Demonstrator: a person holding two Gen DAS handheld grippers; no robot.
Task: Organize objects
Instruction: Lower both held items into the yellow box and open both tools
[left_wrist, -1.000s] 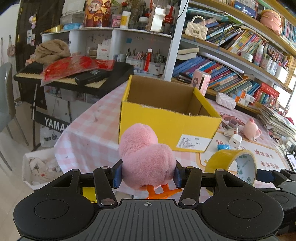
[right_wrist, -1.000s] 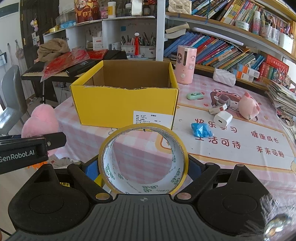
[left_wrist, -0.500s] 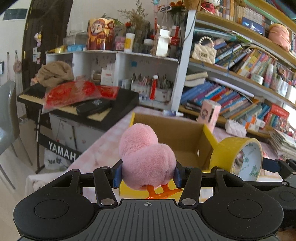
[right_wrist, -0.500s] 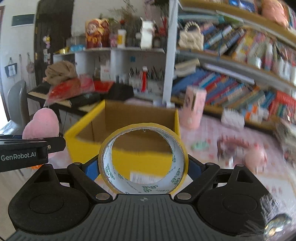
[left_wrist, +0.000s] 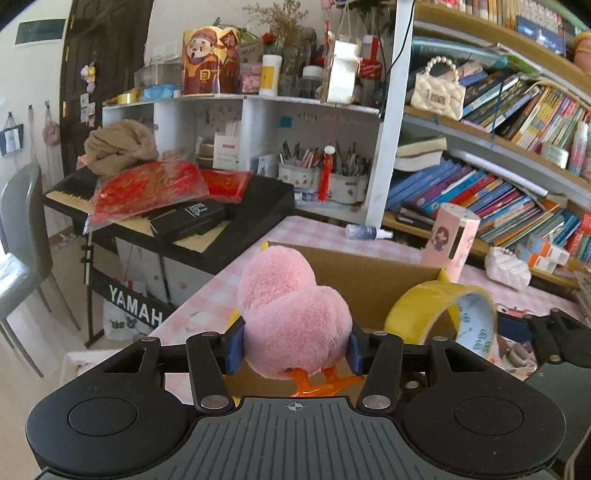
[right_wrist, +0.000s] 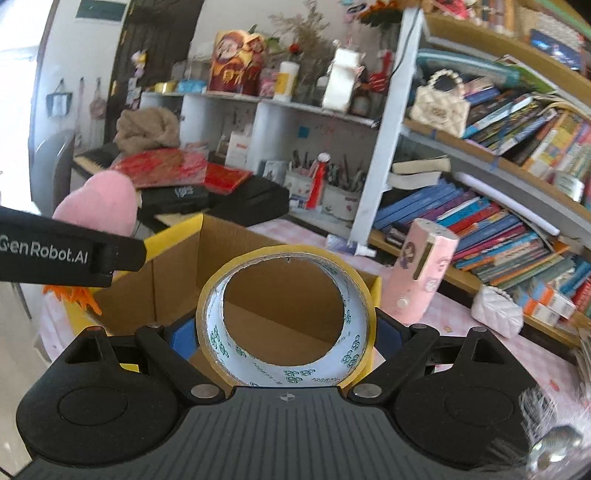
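My left gripper is shut on a pink plush bird with orange feet, held just above the near left part of the open yellow cardboard box. My right gripper is shut on a roll of yellow tape, standing on edge between the blue pads over the box opening. The tape roll shows at the right of the left wrist view. At the left of the right wrist view I see the plush bird and the left gripper's black arm.
The box sits on a pink checked tablecloth. Behind it stand a pink cylinder, a small spray bottle and a white quilted pouch. A keyboard and a grey chair lie left; bookshelves fill the right.
Both grippers have moved forward toward the box with their loads. The box has gone from well ahead to right beneath them, and the right gripper has rolled a little.
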